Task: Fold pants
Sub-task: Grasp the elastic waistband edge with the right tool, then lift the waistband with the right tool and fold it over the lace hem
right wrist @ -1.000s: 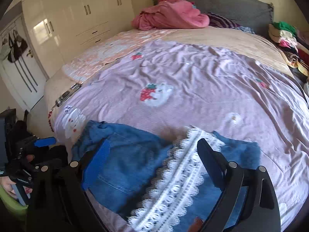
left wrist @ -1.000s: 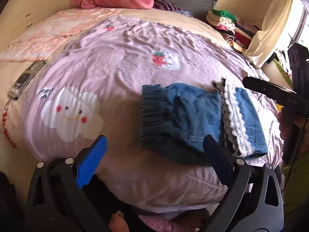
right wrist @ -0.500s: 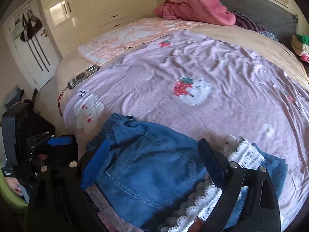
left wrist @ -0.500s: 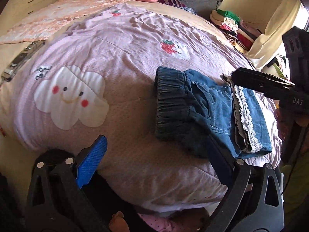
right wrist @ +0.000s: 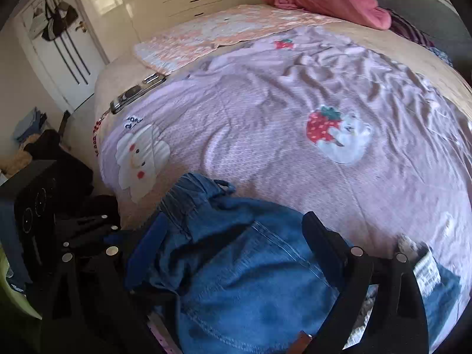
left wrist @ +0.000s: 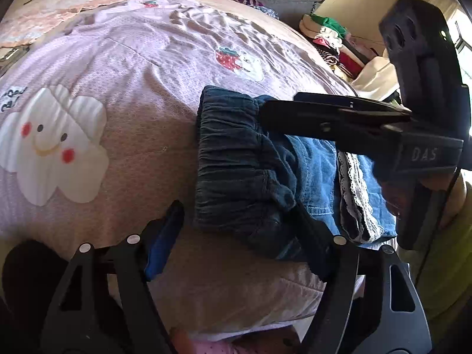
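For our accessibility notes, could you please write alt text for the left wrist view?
Folded blue denim pants with white lace trim lie near the edge of a lilac quilted bedspread. The closing left tongs straddle the dark waistband corner, while the right tongs reach over the pants.

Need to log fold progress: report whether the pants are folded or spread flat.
Folded. The pants lie as a compact bundle on the bedspread, layers stacked, lace trim doubled between denim.
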The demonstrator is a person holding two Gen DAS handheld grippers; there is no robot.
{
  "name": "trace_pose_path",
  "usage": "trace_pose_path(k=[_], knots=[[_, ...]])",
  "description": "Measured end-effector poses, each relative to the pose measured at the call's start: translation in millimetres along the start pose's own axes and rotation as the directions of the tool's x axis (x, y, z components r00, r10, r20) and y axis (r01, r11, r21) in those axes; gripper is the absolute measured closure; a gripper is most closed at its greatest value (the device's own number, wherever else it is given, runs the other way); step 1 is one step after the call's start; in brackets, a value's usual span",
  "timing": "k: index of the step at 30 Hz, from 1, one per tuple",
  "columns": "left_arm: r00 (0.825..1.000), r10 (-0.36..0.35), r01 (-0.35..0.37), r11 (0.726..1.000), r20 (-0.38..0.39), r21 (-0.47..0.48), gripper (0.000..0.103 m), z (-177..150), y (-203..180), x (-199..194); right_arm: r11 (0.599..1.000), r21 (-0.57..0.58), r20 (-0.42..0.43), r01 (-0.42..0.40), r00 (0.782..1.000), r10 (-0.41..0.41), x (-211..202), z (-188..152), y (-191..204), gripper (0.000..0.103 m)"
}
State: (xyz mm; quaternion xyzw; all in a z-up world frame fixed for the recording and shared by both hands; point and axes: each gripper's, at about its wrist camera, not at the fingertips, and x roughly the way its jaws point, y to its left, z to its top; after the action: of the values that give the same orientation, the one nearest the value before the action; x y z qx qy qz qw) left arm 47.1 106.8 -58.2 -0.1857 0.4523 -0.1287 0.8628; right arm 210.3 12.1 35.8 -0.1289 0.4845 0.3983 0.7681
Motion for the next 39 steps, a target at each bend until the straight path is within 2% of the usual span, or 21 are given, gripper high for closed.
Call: trace_pose_path(k=[2, 6, 9, 15, 17, 20, 23, 28, 30, 33, 34, 35, 36, 37, 39], knots=[[1.000, -0.018, 0.018, 1.000, -0.005, -0.007, 0.042, 1, 3, 4, 1.000, -0.004, -0.016, -0.015, 1.000, 0.015, 9, 4, 0, 0.011], [1.000, -0.028, 0.028, 1.000, -0.011, -0.013, 0.043, 1, 5, 10, 0.998, -0.013, -0.045, -0.053, 0.998, 0.052, 24, 9, 2, 0.012], [0.999, -0.041, 0.041, 0.999, -0.014, -0.018, 0.042, 2, 8, 12, 0.997, -0.031, -0.070, -0.075, 0.995, 0.073, 36, 12, 4, 0.017], [0.998, -0.055, 0.055, 0.998, -0.018, -0.025, 0.042, 4, 13, 14, 0.991, -0.050, -0.116, -0.123, 0.986, 0.116, 60, 8, 4, 0.042], [0.998, -0.064, 0.063, 0.998, -0.021, -0.031, 0.042, 4, 14, 13, 0.988, -0.041, -0.103, -0.151, 0.984, 0.146, 59, 7, 2, 0.053], [0.996, -0.082, 0.082, 0.996, -0.014, -0.037, 0.038, 5, 15, 10, 0.981, -0.006, -0.068, -0.196, 0.978, 0.195, 46, 7, -4, 0.062], [0.996, -0.092, 0.091, 0.995, -0.006, -0.041, 0.026, 5, 13, 6, 0.969, 0.024, -0.010, -0.247, 0.969, 0.247, 25, 3, -10, 0.065], [0.991, -0.134, 0.134, 0.990, 0.008, -0.054, 0.018, 8, 6, 0, 0.946, 0.068, 0.097, -0.316, 0.946, 0.309, -15, -5, -23, 0.065], [0.985, -0.171, 0.171, 0.984, 0.009, -0.058, 0.016, 11, 1, 0, 0.944, 0.063, 0.133, -0.325, 0.940, 0.315, -33, -8, -27, 0.065], [0.966, -0.257, 0.256, 0.964, -0.008, -0.065, 0.016, 19, -13, 5, 0.944, 0.075, 0.174, -0.320, 0.937, 0.304, -56, -15, -36, 0.065], [0.958, -0.287, 0.286, 0.956, -0.008, -0.062, 0.016, 22, -20, 7, 0.946, 0.080, 0.186, -0.316, 0.937, 0.297, -62, -17, -40, 0.065], [0.952, -0.307, 0.306, 0.950, -0.009, -0.060, 0.022, 24, -25, 8, 0.947, 0.088, 0.202, -0.310, 0.936, 0.288, -71, -21, -44, 0.065], [0.945, -0.326, 0.324, 0.944, -0.013, -0.056, 0.033, 25, -32, 8, 0.948, 0.094, 0.212, -0.305, 0.936, 0.280, -76, -24, -47, 0.065], [0.938, -0.347, 0.346, 0.937, -0.018, -0.046, 0.037, 27, -41, 9, 0.949, 0.099, 0.225, -0.298, 0.936, 0.270, -85, -29, -51, 0.065], [0.935, -0.354, 0.354, 0.935, -0.025, -0.011, 0.044, 29, -58, 9, 0.952, 0.105, 0.241, -0.287, 0.936, 0.256, -94, -35, -57, 0.065]])
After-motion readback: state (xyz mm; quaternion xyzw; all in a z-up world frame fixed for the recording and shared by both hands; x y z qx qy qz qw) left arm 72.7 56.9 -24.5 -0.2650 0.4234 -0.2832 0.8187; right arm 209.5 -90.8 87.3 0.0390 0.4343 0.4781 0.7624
